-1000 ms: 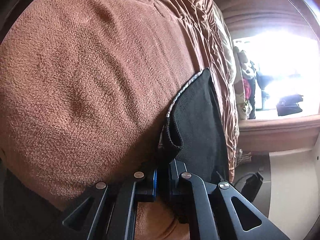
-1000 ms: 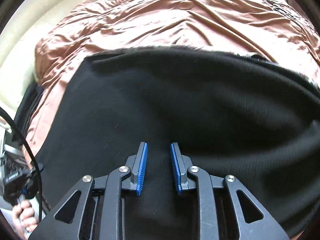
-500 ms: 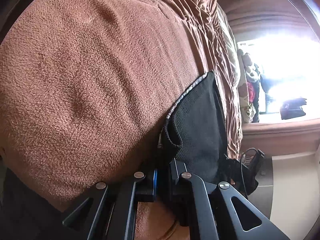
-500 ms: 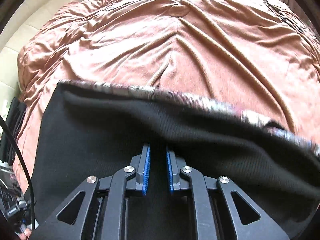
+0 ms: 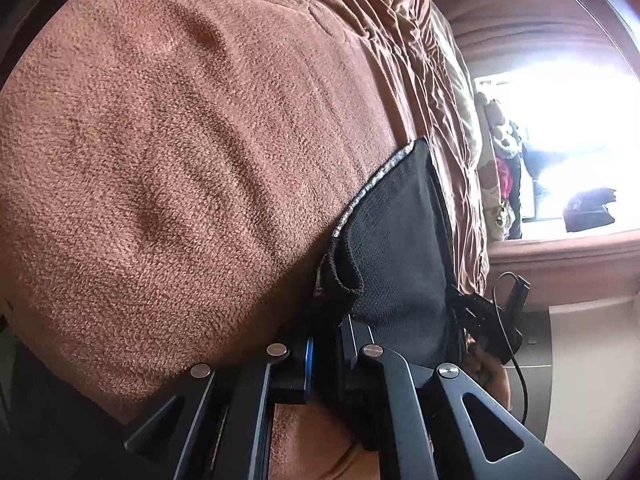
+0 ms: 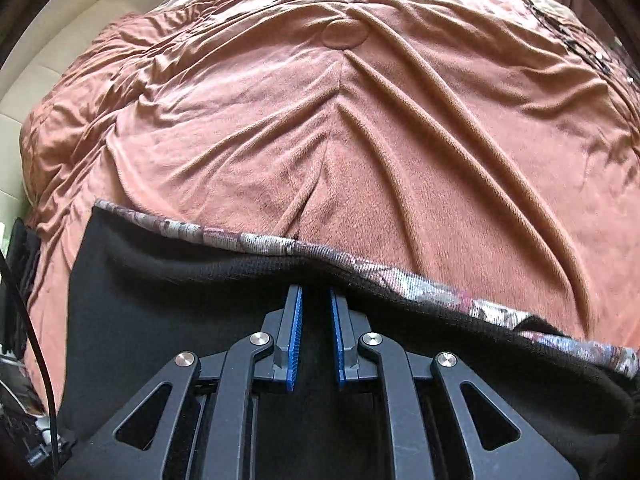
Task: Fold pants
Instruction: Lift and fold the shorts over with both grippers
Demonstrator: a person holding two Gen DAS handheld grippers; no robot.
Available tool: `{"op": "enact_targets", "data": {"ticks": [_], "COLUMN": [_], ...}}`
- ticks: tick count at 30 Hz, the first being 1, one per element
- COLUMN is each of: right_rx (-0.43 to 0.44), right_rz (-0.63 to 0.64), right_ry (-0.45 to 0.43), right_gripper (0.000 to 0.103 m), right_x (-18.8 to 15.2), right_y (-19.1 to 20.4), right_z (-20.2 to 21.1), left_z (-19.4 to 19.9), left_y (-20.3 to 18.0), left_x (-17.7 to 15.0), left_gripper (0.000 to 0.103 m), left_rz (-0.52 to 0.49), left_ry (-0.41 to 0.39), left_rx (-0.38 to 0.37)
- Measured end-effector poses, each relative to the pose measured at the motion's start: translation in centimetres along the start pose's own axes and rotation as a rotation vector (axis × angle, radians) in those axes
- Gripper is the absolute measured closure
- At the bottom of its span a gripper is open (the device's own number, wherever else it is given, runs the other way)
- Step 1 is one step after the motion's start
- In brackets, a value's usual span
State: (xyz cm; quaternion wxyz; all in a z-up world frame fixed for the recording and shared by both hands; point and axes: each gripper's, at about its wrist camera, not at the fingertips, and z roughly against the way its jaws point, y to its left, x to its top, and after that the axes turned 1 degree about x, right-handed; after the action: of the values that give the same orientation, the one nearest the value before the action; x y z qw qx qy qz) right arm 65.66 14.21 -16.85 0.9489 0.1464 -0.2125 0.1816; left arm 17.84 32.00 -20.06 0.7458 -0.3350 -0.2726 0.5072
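Observation:
Black pants with a patterned grey-pink waistband lie on a brown fleece blanket. In the left wrist view the pants stretch away to the right of the fingers. My left gripper is shut on the pants' rolled black edge near the waistband. My right gripper sits over the black cloth just below the waistband, its blue pads a narrow gap apart with cloth under them; nothing shows clamped between them.
The blanket covers a bed. A dark device with a cable hangs at the bed's edge in the left wrist view. A cable and dark gear sit at the left edge of the right wrist view. A bright window is beyond.
The right gripper has slid up the pants toward the waistband and its pads have drawn closer together. The left gripper keeps its hold and has barely moved.

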Motion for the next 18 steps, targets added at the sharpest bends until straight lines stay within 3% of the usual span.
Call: {"op": "enact_targets", "data": {"ticks": [2,6,12,18], "right_rx": [0.023,0.073,0.121,0.160], "right_rz": [-0.001,0.012,0.028,0.018], "right_ry": [0.005,0.026,0.044,0.054], "right_gripper": [0.090,0.090,0.090,0.090], "right_x": [-0.7,-3.1,-6.5,-9.6], "right_y": [0.0,0.3,0.6,0.4], "right_z": [0.6,1.9,3.7,5.0], "left_z": [-0.1,-0.3,-0.7,-0.6], "left_y": [-0.1,-0.2,-0.5,-0.7], "left_x": [0.2,0.5,1.0,1.0], "left_gripper": [0.088,0.085,0.085,0.092], "left_rz": [-0.001,0.006,-0.009,-0.031], "left_ry": [0.006,0.006,-0.016,-0.027], "left_rx": [-0.009,-0.017,-0.008,-0.007]}}
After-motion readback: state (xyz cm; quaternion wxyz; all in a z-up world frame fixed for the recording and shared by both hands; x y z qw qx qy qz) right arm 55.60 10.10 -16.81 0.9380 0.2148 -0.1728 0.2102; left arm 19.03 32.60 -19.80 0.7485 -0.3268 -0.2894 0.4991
